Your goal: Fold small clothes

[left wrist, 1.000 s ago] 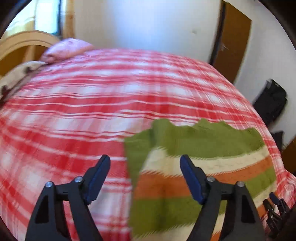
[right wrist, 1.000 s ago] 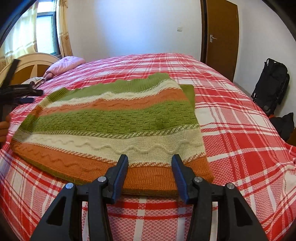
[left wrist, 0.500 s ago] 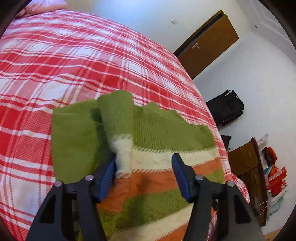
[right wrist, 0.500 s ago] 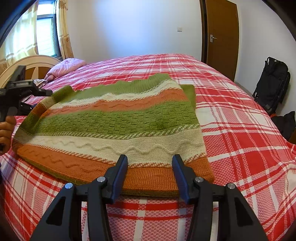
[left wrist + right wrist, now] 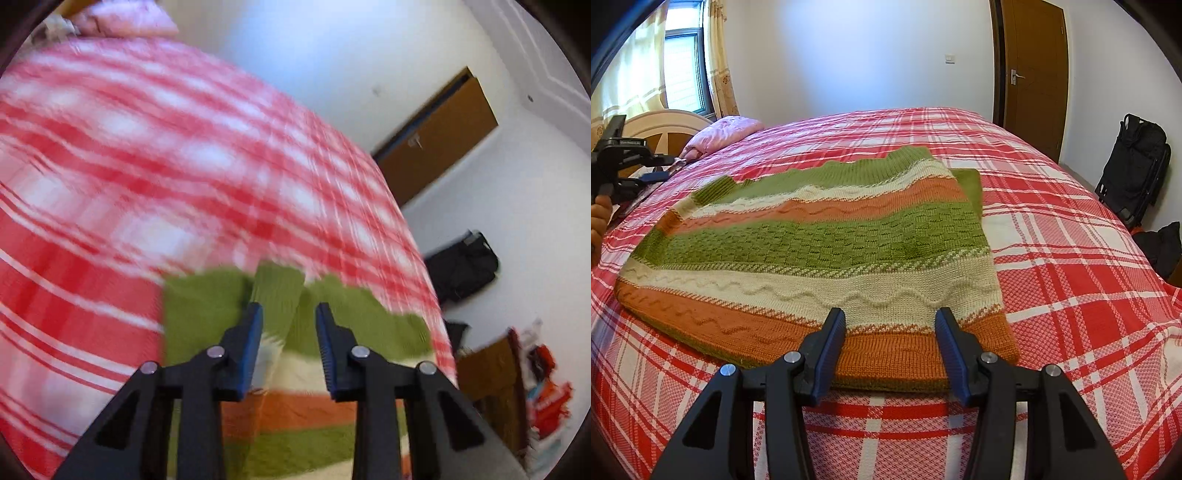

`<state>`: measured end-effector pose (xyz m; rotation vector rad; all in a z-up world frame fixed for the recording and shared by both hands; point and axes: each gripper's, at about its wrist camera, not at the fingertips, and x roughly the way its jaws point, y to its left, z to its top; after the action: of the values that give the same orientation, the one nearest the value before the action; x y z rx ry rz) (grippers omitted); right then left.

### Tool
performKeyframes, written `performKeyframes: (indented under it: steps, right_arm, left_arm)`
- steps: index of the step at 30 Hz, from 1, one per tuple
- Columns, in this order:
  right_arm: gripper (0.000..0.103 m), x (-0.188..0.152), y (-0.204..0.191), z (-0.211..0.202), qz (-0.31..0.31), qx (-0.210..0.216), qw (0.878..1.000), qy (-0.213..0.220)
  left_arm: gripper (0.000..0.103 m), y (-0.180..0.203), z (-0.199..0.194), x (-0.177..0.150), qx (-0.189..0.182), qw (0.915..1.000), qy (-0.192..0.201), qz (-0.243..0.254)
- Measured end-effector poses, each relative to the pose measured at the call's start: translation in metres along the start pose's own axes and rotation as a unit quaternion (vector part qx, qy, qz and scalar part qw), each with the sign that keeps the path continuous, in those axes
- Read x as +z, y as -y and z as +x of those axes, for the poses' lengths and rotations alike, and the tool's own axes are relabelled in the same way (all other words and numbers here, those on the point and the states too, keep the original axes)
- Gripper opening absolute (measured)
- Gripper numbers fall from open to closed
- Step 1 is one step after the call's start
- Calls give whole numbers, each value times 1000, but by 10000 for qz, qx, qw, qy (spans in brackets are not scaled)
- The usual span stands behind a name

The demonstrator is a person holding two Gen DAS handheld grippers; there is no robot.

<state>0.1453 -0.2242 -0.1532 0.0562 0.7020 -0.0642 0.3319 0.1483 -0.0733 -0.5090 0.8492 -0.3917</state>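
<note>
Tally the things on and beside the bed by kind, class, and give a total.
Striped knitted sweater: 1
Pink pillow: 1
Black bags by the wall: 2
Grippers, left gripper and right gripper: 2
Total: 6

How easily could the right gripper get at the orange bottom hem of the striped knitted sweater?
Probably easily: the right gripper is open and hovers just short of the orange hem of the sweater, with nothing between them on the plaid bed.
</note>
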Motion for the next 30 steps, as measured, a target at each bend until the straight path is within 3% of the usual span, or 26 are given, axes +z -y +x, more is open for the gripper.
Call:
performKeyframes:
  steps: [2,5,9,11,12,15,18,23,26,29,30]
  right_arm:
    - [52,0,0,0,-1,2,10000,0]
    - [52,0,-1,0,-13,-13,10000,-2]
    - [52,0,-1,0,-9,-5,10000,-4]
    - [52,0,-1,0,-13,-12,10000,-1]
    - [52,0,-1,0,-11,-10,10000,1]
    - [53,0,-2,0,-2,9,10000,11]
    - [56,-1,-2,0,-11,54,10000,18]
    - [57,-1,-2,0,-15,76,10000,17]
    - [57,-1,-2,0,-12,85,10000,19]
    - [57,-1,-2,-1,-10,86,10000,19]
    - [57,-1,-2,-1,-7,89,10000,19]
  left_arm:
    - [31,0,-11,7,400,9990,162,119]
    - [31,10,-9,1,742,9957,65,550]
    - [31,30,21,-20,1553,9783,-86,1372]
    - [31,19,36,-27,2036,9705,-318,1251]
    - [31,13,41,-29,2075,9708,-402,1131]
    - [31,0,52,-40,1718,9799,-654,778]
    - [31,10,49,-51,1508,9806,-650,1067]
    - [30,21,48,-63,876,9861,-839,1139]
    - [31,34,53,-71,1023,9814,-798,1413]
    - [36,34,58,-69,1092,9811,-799,1381]
    - [33,34,59,-68,1095,9814,-798,1359]
